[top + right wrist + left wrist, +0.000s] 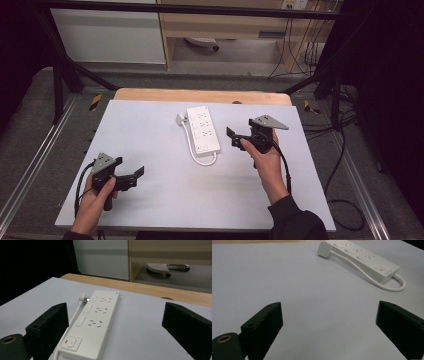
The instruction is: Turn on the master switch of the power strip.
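A white power strip (pixel 203 129) lies on the white tabletop (pixel 150 135) a little behind its middle, its plug (pixel 180 119) at its far left corner and its cord (pixel 202 160) looping round the near end. My right gripper (pixel 232 138) is held just right of the strip, pointing at it, open with nothing between the jaws. In the right gripper view the strip (pixel 95 320) lies between and beyond the gripper (pixel 115 325), switch end nearest. My left gripper (pixel 134 178) hovers near the front left, open and holding nothing. The left gripper view has the strip (pixel 364 258) far off beyond the gripper (pixel 329 325).
A strip of wooden table (pixel 200 95) shows behind the white sheet. Black frame bars (pixel 75 75) slant down at both back corners. Cables (pixel 345 150) hang off the right side. A wooden cabinet (pixel 225 25) stands on the floor behind.
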The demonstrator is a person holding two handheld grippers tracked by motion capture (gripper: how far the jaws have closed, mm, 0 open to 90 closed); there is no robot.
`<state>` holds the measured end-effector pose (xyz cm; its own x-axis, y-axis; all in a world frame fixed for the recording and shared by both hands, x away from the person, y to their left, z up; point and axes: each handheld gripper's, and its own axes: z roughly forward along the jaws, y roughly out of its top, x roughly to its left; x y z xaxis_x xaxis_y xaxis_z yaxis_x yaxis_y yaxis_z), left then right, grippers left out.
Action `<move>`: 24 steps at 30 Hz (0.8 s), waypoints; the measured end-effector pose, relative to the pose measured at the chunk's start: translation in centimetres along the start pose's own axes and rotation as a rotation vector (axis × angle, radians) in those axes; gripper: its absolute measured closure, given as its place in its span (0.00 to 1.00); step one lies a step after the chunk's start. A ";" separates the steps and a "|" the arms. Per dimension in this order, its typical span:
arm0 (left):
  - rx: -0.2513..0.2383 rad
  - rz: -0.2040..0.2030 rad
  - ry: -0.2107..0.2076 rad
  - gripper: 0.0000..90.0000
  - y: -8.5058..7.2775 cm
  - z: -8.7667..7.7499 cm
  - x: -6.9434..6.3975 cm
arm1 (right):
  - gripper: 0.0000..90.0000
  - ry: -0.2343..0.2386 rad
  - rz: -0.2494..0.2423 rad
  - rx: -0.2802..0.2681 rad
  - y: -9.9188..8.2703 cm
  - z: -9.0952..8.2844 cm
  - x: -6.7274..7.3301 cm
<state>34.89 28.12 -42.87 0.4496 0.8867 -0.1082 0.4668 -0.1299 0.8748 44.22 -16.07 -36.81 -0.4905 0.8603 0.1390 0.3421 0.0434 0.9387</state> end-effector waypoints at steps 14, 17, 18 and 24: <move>0.008 0.013 -0.015 0.08 0.0 0.0 -0.3 | 0.08 0.008 0.011 -0.003 0.7 1.7 0.2; 0.012 0.018 -0.017 0.08 -0.1 0.0 -0.3 | 0.13 0.009 0.015 -0.001 0.7 2.4 0.2; 0.013 0.018 -0.017 0.08 -0.1 0.0 -0.3 | 0.14 0.006 0.015 -0.001 0.7 2.5 0.2; 0.014 0.019 -0.014 0.08 0.0 0.0 -0.3 | 0.22 0.005 0.026 -0.004 0.6 3.2 0.2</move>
<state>34.76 27.83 -42.88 0.4694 0.8775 -0.0981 0.4687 -0.1534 0.8700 46.88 -14.25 -37.24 -0.4851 0.8587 0.1651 0.3521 0.0189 0.9358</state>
